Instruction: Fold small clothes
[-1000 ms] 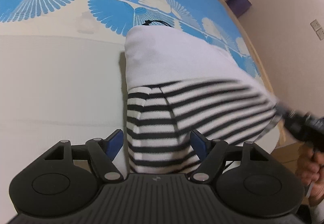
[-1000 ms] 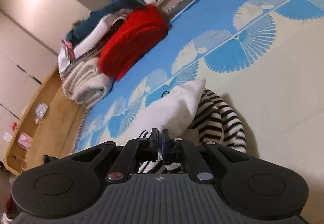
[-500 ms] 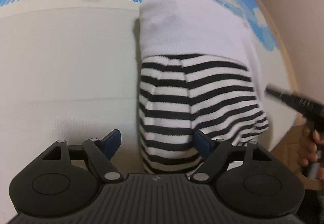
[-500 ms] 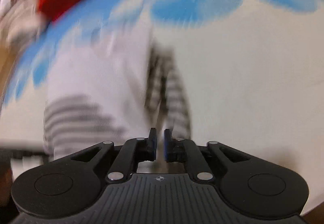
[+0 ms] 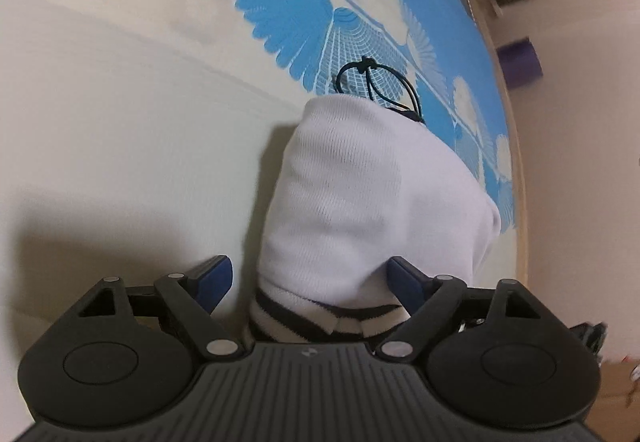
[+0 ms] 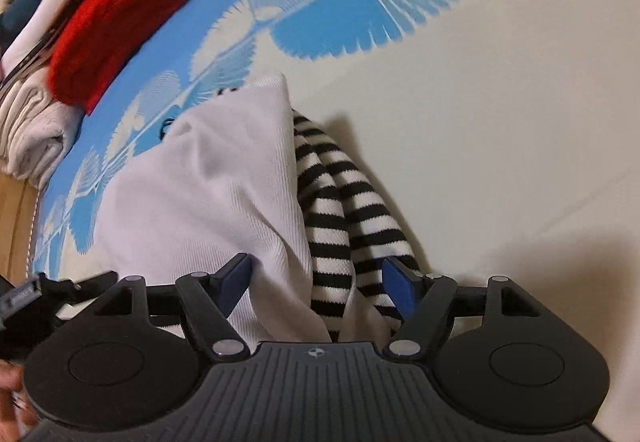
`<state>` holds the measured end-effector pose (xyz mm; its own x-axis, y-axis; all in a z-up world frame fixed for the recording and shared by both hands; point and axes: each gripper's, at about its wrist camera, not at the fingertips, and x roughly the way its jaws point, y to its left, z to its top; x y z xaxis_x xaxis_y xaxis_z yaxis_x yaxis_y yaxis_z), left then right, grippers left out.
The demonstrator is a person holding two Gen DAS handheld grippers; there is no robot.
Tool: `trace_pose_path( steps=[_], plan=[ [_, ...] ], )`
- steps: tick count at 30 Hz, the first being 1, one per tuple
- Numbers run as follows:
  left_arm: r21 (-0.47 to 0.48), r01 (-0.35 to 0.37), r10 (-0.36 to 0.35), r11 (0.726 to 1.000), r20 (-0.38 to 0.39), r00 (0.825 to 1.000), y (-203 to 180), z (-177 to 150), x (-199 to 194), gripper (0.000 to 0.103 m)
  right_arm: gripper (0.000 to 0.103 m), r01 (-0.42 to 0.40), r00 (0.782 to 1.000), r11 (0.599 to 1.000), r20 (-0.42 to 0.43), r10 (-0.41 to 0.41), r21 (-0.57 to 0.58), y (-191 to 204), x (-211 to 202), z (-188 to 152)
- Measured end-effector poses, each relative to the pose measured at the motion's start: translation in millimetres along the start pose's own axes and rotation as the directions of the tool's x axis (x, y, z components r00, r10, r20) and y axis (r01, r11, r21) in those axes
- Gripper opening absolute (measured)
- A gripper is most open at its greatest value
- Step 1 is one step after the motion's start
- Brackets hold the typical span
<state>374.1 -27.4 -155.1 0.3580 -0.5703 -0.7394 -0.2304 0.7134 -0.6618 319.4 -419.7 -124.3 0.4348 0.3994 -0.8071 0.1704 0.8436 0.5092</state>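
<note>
Both grippers have dropped toward the garment since a second ago, and the right gripper [image 6: 316,282], clamped tight back then, has just been opening; its jaws now stand wide with the striped sleeves [image 6: 340,218] and an edge of the white panel [image 6: 200,202] lying between them, pads not pressing. We read that as a release after laying the fold.

Left gripper [image 5: 308,282] has also been opening a little further; it too is spread wide, straddling the near end of the folded top [image 5: 360,194], with no squeeze visible.

Striped band that filled the left wrist view earlier is now mostly covered: white fabric lies over it, only a strip of stripes [image 5: 320,318] showing at the near edge. Black cord loop [image 5: 376,82] pokes out at the far end.

Top sits on the blue-and-cream bedspread [image 6: 500,102], near its edge, well apart from the stack of folded clothes [image 6: 80,54] with the red piece on top.

We judge one fold done; next comes probably a regrip for a second fold or a tidy-up.
</note>
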Motion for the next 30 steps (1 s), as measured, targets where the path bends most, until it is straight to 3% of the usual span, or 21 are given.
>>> trace_pose_path(
  steps=[1,3,7,8,11,15,17,18,19,20,21,22,24,26,28,29,30],
  plan=[
    [-0.011,0.023,-0.023,1.000,0.007,1.000,0.7,0.0,2.3,0.088,0.066,-0.005,1.000,1.000,-0.004,0.005,0.013,-0.3,2.1,0.4],
    [0.001,0.047,-0.047,0.999,0.019,0.999,-4.5,-2.8,5.4,0.084,0.033,-0.044,0.999,0.998,-0.003,0.045,0.034,2.0,3.4,1.9],
    [0.114,0.019,-0.028,0.993,0.077,0.997,-22.5,-2.0,-10.8,0.045,0.015,-0.029,0.998,0.999,0.049,0.029,0.014,25.0,-3.2,7.8],
    [0.126,0.021,-0.033,0.992,0.093,0.995,-25.9,0.7,-19.9,0.040,0.013,-0.039,0.997,0.999,0.065,0.038,0.011,28.1,-4.0,9.2],
    [0.213,-0.031,-0.010,0.977,0.192,0.981,-37.9,10.7,-57.1,0.039,0.012,-0.100,0.988,0.995,0.116,0.099,0.008,44.9,-8.5,13.9],
    [0.237,-0.098,0.022,0.966,0.304,0.952,-22.7,39.3,-110.0,0.040,0.012,-0.203,0.964,0.979,0.166,0.205,-0.031,87.3,-5.2,19.5],
    [0.229,-0.142,0.057,0.963,0.342,0.938,-7.6,53.1,-131.4,0.052,0.012,-0.249,0.951,0.967,0.175,0.254,-0.047,113.6,3.0,20.7],
    [0.219,-0.181,0.090,0.959,0.369,0.925,0.2,58.2,-141.5,0.059,0.012,-0.271,0.945,0.961,0.175,0.276,-0.054,125.9,7.7,21.0],
    [0.192,-0.247,0.149,0.950,0.416,0.897,8.4,62.2,-151.0,0.066,0.012,-0.283,0.941,0.957,0.176,0.290,-0.064,138.6,14.3,20.5],
    [0.169,-0.317,0.205,0.933,0.475,0.856,16.4,63.0,-161.4,0.068,0.012,-0.278,0.942,0.958,0.175,0.287,-0.074,148.1,21.4,20.7],
    [0.170,-0.343,0.223,0.924,0.489,0.843,20.3,63.1,-166.5,0.068,0.012,-0.264,0.947,0.961,0.168,0.275,-0.081,155.3,30.3,21.2],
    [0.179,-0.342,0.225,0.922,0.469,0.854,24.5,62.8,-169.7,0.068,0.012,-0.249,0.954,0.965,0.152,0.259,-0.085,161.8,41.2,21.8],
    [0.211,-0.278,0.182,0.937,0.383,0.906,29.7,57.3,-164.7,0.068,0.012,-0.159,0.973,0.979,0.146,0.177,-0.127,171.8,57.3,19.2],
    [0.247,-0.262,0.182,0.933,0.305,0.935,28.2,50.3,-148.1,0.068,0.012,-0.107,0.982,0.987,0.140,0.123,-0.117,170.0,66.1,19.1],
    [0.288,-0.324,0.262,0.901,0.234,0.936,33.1,44.1,-121.3,0.073,0.012,-0.094,0.986,0.993,0.133,0.103,-0.069,163.2,72.6,19.6],
    [0.310,-0.379,0.331,0.872,0.197,0.923,38.9,39.8,-104.0,0.080,0.013,-0.083,0.987,0.994,0.135,0.091,-0.069,163.8,74.9,18.6],
    [0.313,-0.409,0.366,0.857,0.189,0.911,42.8,36.7,-97.1,0.081,0.015,-0.066,0.987,0.995,0.141,0.077,-0.077,163.3,74.7,17.9]
  ],
)
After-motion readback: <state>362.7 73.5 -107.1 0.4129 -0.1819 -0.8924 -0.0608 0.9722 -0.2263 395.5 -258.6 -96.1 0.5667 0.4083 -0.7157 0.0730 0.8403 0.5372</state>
